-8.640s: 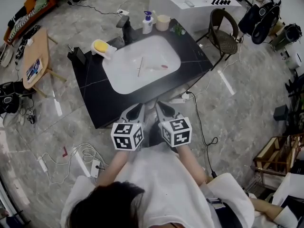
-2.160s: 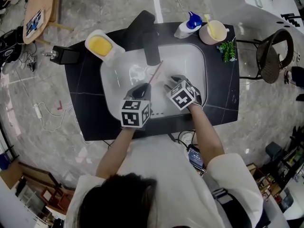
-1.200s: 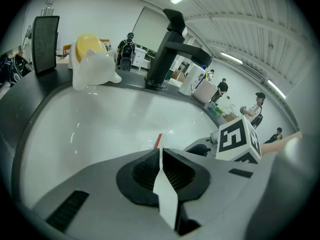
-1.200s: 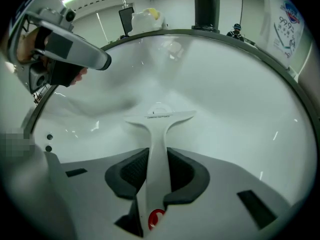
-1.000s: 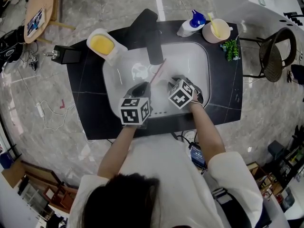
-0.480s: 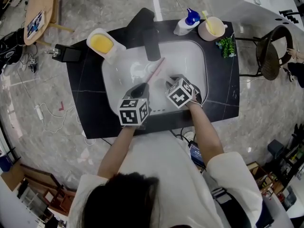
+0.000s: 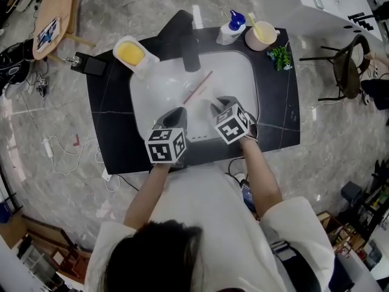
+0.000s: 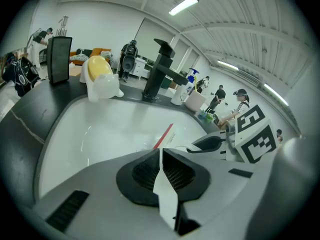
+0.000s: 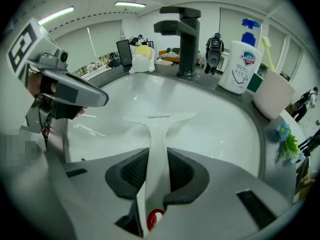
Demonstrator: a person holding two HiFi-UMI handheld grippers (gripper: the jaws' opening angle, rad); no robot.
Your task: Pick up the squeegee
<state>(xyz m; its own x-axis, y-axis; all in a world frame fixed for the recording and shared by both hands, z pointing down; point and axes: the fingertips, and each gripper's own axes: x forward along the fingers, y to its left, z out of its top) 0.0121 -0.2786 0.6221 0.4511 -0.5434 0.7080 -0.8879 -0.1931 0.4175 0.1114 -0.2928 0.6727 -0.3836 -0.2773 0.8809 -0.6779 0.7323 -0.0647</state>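
My right gripper (image 9: 157, 156) is shut on the handle of a white squeegee (image 9: 159, 119), whose blade points out over the white basin (image 9: 215, 134) toward the black tap (image 9: 185, 39). In the head view this gripper (image 7: 220, 104) hangs over the basin's near right part. My left gripper (image 8: 160, 151) is shut with nothing between its pads; it sits over the near left part (image 7: 177, 112). A thin red stick (image 7: 197, 88) lies on the basin floor ahead of both, also seen as a red stick (image 8: 165, 134) in the left gripper view.
The basin sits in a black counter (image 7: 276, 114). Behind it stand the tap (image 7: 190, 53), a pump bottle (image 7: 231, 29), a cup with a toothbrush (image 7: 260, 36) and a small plant (image 7: 279, 56). A yellow soap holder (image 7: 130, 53) and a black box (image 7: 92, 66) stand at the left.
The head view has drifted, so the counter sits a little higher and further left in frame. Both grippers keep much the same places over the basin's near part.
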